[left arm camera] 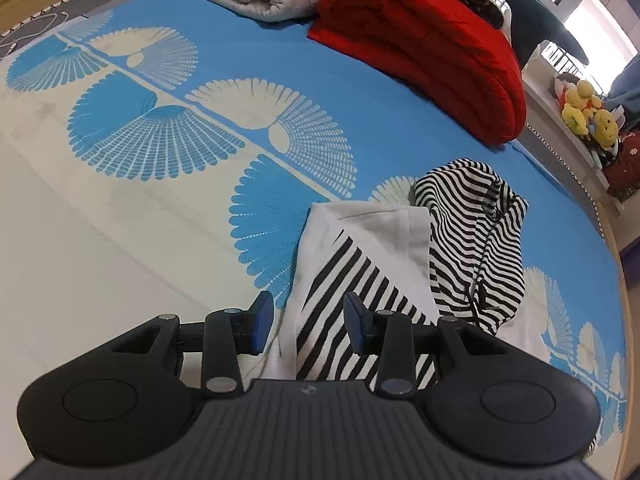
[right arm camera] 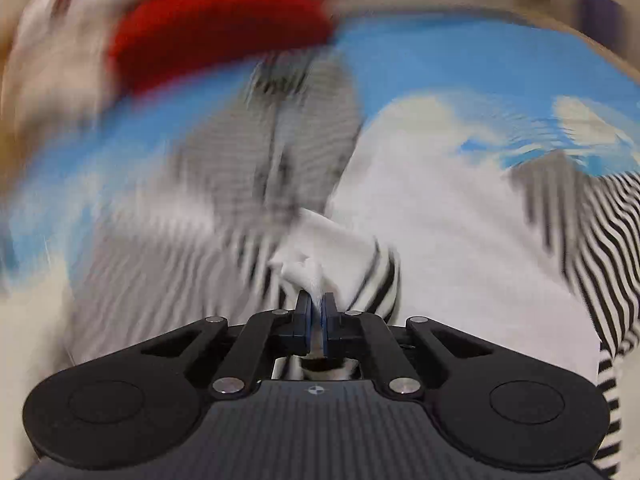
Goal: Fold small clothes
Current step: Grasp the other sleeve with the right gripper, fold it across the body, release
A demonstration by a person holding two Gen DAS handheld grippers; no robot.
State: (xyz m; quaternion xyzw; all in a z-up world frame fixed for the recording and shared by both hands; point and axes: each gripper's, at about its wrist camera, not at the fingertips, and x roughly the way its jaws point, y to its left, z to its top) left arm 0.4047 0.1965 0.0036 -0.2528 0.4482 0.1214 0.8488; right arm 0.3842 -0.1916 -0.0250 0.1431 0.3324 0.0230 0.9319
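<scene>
Garment [left arm camera: 360, 272] lay on bed [left arm camera: 120, 220], below red blanket [left arm camera: 424, 48], long axis running away from left gripper [left arm camera: 308, 322]. Left fingers released, straddling garment's near edge. Right gripper [right arm camera: 316, 312] clenched on white fabric fold; view blurred.

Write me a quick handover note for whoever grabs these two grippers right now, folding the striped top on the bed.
Left gripper: open, holding nothing, poised over the near edge of the white and black-striped hooded top.
Right gripper: shut on a pinch of the top's white fabric; its view is blurred.
The top lies on the blue fan-patterned bedspread, hood bunched to one side.
Done: part folded, it seems.
Left: finish the fold and flatten.
</scene>
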